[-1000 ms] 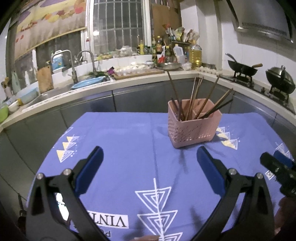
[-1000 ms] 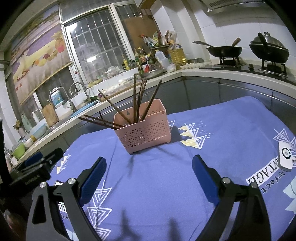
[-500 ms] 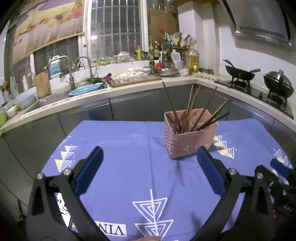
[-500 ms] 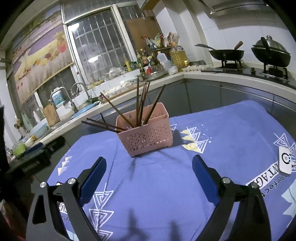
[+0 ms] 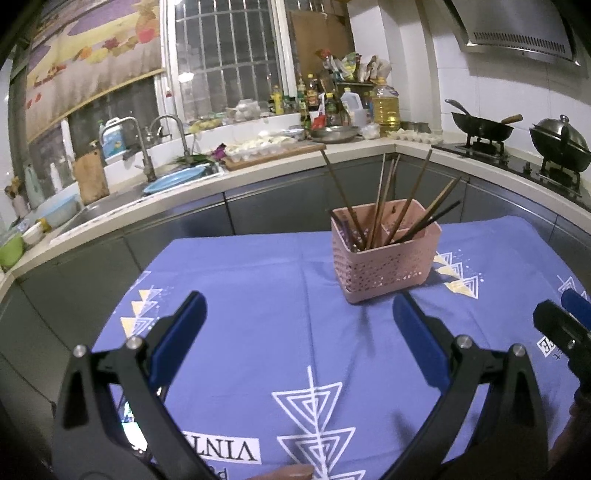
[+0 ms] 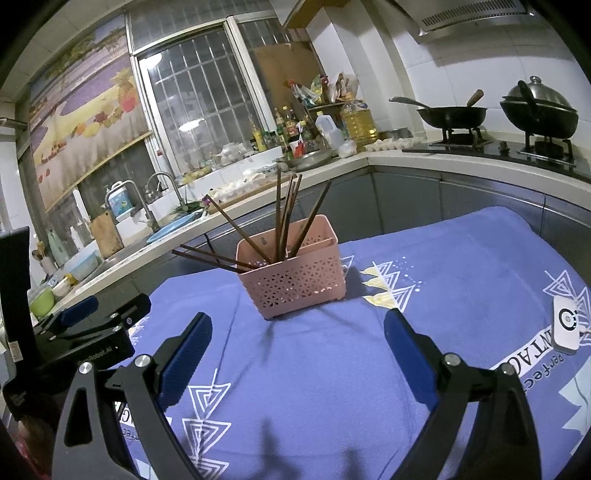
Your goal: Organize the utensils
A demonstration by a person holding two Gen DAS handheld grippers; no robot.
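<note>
The left gripper is held spread wide and empty above the blue cloth on the worktop. Ahead, the pink basket is seen standing upright, with chopsticks leaning inside. The right gripper is likewise released, nothing grasped.

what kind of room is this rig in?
Almost certainly a home kitchen. A sink with faucets sits under a barred window, a wok rests on a gas stove below a range hood, and oil and sauce bottles crowd the countertop behind the pink chopstick basket.
</note>
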